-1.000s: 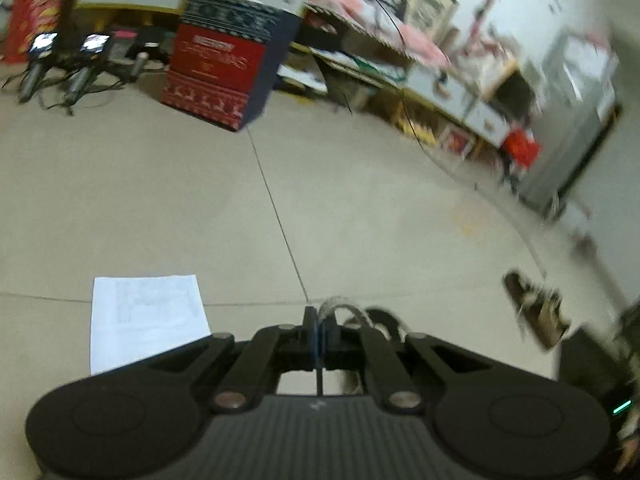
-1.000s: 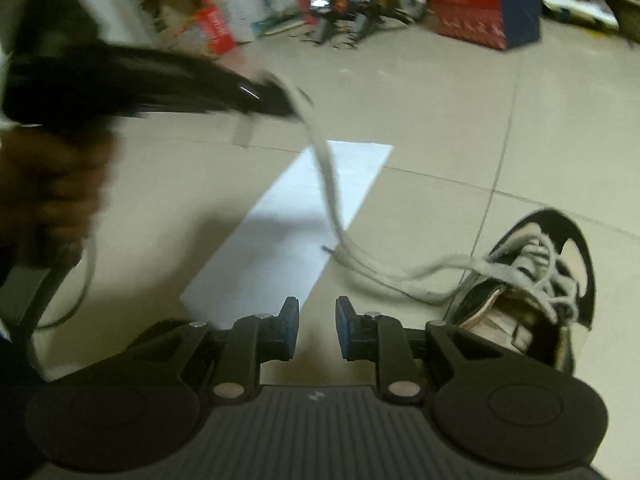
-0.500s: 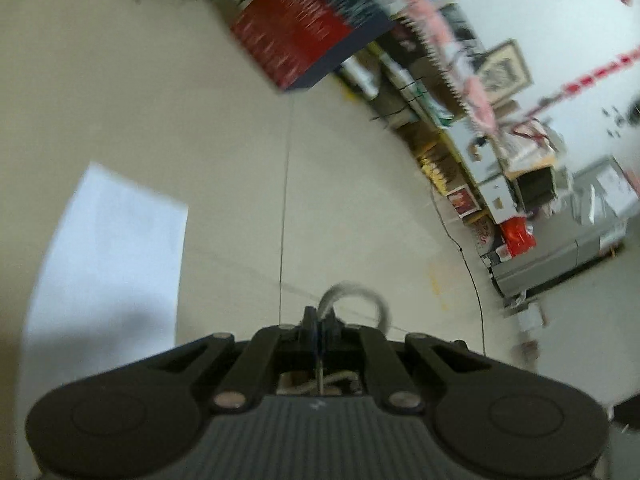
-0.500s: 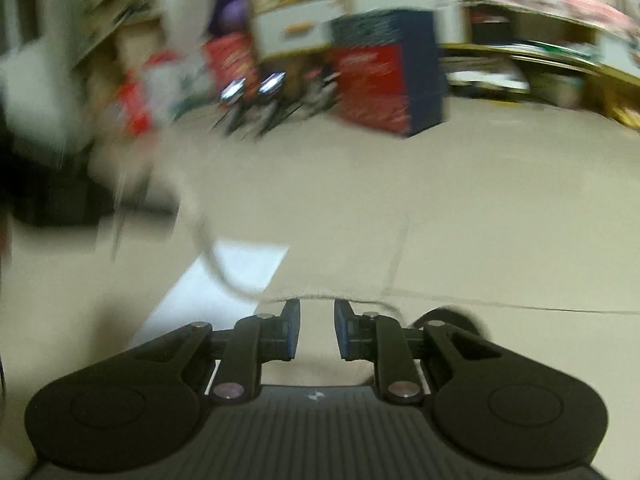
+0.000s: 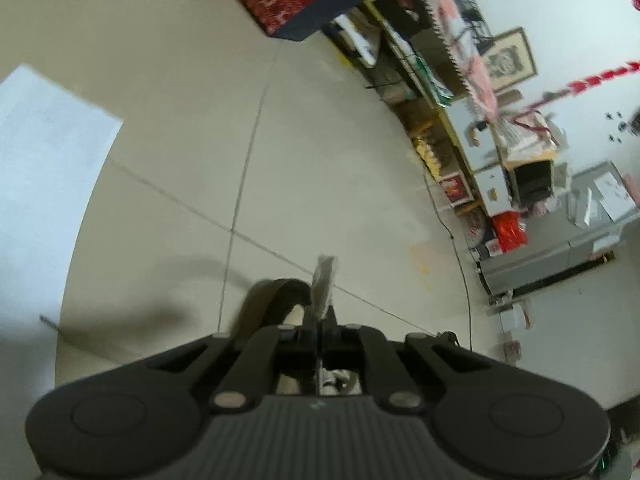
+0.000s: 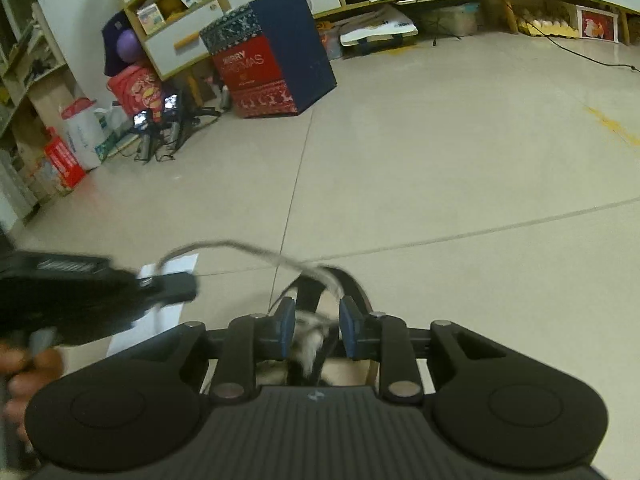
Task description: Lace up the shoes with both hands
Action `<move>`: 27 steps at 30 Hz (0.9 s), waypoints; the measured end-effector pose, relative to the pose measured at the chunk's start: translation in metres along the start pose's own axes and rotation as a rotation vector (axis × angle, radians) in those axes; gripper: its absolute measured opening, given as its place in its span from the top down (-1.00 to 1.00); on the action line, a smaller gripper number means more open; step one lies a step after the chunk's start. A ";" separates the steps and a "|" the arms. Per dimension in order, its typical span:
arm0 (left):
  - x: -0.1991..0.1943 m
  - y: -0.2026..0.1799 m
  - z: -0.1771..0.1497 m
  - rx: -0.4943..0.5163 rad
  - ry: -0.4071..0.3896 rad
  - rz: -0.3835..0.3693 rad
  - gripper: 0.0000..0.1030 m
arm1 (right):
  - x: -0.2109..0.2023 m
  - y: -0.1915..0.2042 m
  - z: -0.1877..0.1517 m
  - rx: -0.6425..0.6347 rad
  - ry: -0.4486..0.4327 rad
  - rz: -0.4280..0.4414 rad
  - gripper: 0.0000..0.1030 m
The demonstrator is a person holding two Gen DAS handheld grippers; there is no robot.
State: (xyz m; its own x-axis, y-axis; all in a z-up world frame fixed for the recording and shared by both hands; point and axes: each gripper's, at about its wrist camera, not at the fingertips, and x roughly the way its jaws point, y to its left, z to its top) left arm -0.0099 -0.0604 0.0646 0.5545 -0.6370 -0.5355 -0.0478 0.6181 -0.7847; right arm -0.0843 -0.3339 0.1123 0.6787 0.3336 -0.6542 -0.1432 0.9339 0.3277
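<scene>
A black and white shoe lies on the tiled floor just under both grippers, mostly hidden by them; its black toe shows in the left wrist view. My left gripper is shut on the pale shoelace, whose frayed end sticks up past the fingertips. In the right wrist view that left gripper comes in from the left, and the shoelace arcs from it to the shoe. My right gripper hovers over the shoe, jaws opening; blurred laces show between the blue pads, which do not press on them.
A white sheet of paper lies on the floor left of the shoe. A red and navy Christmas box, black stands and shelving line the far wall. A cable crosses the floor. A hand holds the left gripper.
The left gripper has dropped and rolled, still shut on the lace, which now arcs slack. The right gripper has swung back over the shoe and its jaws stand wider.
</scene>
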 end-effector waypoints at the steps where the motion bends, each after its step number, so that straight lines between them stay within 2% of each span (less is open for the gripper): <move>1: 0.001 0.001 -0.001 -0.006 0.000 0.003 0.96 | -0.007 0.007 -0.008 -0.052 -0.001 0.018 0.47; 5: 0.006 0.008 -0.008 -0.063 0.007 -0.008 0.96 | -0.017 0.039 -0.033 -0.313 0.005 0.071 0.66; 6: 0.007 0.008 -0.009 -0.064 0.012 -0.011 0.96 | -0.012 0.043 -0.036 -0.344 0.024 0.072 0.74; 9: 0.009 0.007 -0.012 -0.061 0.024 -0.024 0.96 | 0.009 0.050 -0.039 -0.411 0.067 0.048 0.74; 10: 0.010 0.006 -0.012 -0.056 0.019 -0.029 0.96 | 0.013 0.051 -0.039 -0.420 0.076 0.046 0.82; 20: 0.021 0.008 -0.020 -0.032 -0.018 -0.055 0.96 | 0.032 0.065 -0.033 -0.460 0.089 0.037 0.76; 27: 0.019 0.015 -0.026 -0.073 -0.037 -0.054 0.96 | 0.037 0.067 -0.037 -0.436 0.085 0.020 0.76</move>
State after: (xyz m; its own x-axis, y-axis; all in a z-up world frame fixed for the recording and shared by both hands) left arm -0.0214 -0.0749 0.0350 0.5881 -0.6504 -0.4807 -0.0763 0.5471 -0.8336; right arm -0.0952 -0.2542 0.0853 0.6137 0.3444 -0.7105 -0.4585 0.8880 0.0344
